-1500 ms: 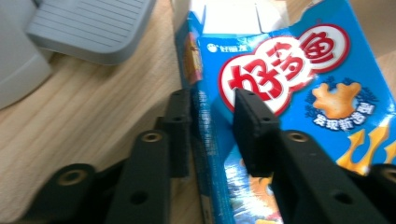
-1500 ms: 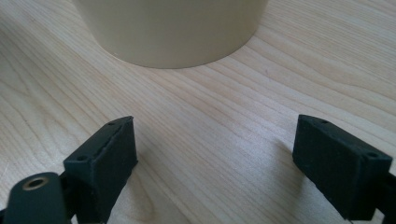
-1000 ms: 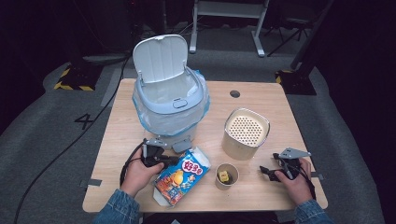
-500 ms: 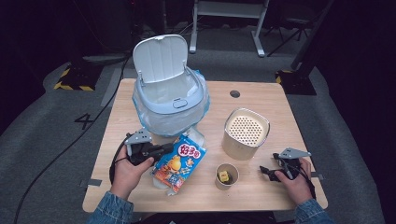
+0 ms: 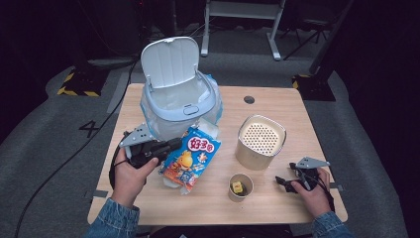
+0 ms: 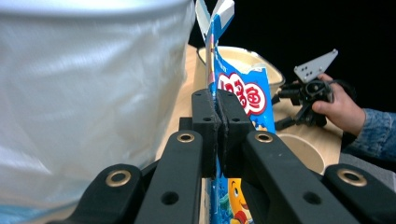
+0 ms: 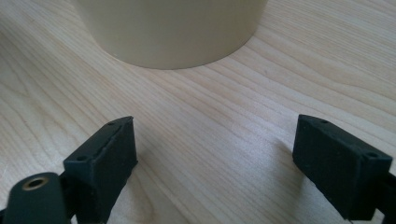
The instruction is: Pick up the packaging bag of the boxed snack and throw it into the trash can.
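Note:
A blue snack bag (image 5: 190,156) with an orange cartoon figure is held by its left edge in my left gripper (image 5: 171,145), just in front of the white bin (image 5: 178,99). In the left gripper view the jaws are pressed together on the bag (image 6: 243,93), with the gripper (image 6: 217,126) beside the bin's plastic-lined wall (image 6: 93,93). The bin's lid stands open. My right gripper (image 5: 281,182) rests low at the table's right front. It is open (image 7: 217,149) over bare wood, with nothing between its fingers.
A beige canister (image 5: 261,141) with a perforated top stands right of centre; its base (image 7: 168,28) is just ahead of the right gripper. A small paper cup (image 5: 240,186) with a yellow piece inside sits near the front edge.
My left gripper has carried the snack bag away from the front edge and up against the bin, while the hand shifted left. The right gripper has stayed put.

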`<move>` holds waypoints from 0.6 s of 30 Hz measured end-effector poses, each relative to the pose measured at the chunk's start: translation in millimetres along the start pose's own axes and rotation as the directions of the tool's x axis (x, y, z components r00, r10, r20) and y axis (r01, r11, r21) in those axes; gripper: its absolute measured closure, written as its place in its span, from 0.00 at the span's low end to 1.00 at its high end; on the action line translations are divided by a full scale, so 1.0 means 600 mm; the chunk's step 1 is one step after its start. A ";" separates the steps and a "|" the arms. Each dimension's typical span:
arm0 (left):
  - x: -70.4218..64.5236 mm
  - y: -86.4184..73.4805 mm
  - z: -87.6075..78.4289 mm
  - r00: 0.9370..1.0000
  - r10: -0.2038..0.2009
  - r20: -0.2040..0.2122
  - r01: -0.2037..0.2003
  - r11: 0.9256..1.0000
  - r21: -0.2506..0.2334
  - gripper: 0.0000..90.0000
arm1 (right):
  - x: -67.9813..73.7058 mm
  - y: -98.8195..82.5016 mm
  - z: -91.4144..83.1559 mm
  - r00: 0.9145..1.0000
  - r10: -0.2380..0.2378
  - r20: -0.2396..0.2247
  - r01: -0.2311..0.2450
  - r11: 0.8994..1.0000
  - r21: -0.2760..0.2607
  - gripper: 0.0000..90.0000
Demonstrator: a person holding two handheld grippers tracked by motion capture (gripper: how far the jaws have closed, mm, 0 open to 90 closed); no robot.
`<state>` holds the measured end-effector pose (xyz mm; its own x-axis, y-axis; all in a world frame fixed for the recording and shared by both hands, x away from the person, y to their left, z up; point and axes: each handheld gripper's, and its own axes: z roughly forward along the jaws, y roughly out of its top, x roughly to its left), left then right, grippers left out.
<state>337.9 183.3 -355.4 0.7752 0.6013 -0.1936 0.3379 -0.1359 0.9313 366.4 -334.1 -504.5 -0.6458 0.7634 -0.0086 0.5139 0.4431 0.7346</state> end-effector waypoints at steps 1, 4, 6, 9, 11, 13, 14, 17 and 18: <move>0.001 0.003 -0.001 1.000 0.001 -0.002 -0.001 1.000 -0.005 0.97 | 0.000 0.001 0.001 1.000 0.001 0.003 -0.001 1.000 -0.001 0.15; 0.002 0.012 -0.002 1.000 -0.002 0.002 0.002 1.000 -0.025 0.97 | 0.000 0.001 0.001 1.000 0.002 0.004 -0.002 1.000 -0.001 0.15; 0.004 0.022 -0.004 1.000 0.005 0.006 -0.005 0.999 -0.033 0.97 | 0.001 0.001 0.001 1.000 0.001 0.004 -0.001 1.000 -0.001 0.15; 0.002 0.041 -0.006 1.000 0.025 0.007 -0.025 0.999 -0.047 0.97 | 0.001 0.001 0.001 1.000 0.002 0.004 -0.002 1.000 -0.001 0.15; 0.001 0.052 -0.008 0.999 0.035 0.013 -0.034 0.998 -0.055 0.97 | 0.001 0.001 0.001 1.000 0.002 0.004 -0.002 1.000 -0.001 0.15; 0.001 0.057 -0.009 0.999 0.039 0.015 -0.038 0.998 -0.058 0.97 | 0.001 0.001 0.001 1.000 0.002 0.004 -0.002 1.000 -0.001 0.15; 0.001 0.067 -0.010 0.999 0.048 0.018 -0.047 0.997 -0.062 0.97 | 0.001 0.001 0.001 1.000 0.002 0.004 -0.002 1.000 -0.001 0.15; 0.001 0.077 -0.012 0.998 0.058 0.019 -0.056 0.996 -0.062 0.97 | 0.001 0.001 0.001 1.000 0.002 0.004 -0.002 1.000 -0.001 0.15; 0.000 0.087 -0.013 0.998 0.066 0.019 -0.064 0.996 -0.067 0.97 | 0.001 0.001 0.001 1.000 0.002 0.004 -0.002 1.000 -0.001 0.15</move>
<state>351.6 182.2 -304.1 0.8059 0.5758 -0.1380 0.2508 -0.1208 0.9605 366.6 -333.4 -504.6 -0.6424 0.7663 -0.0099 0.5146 0.4409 0.7354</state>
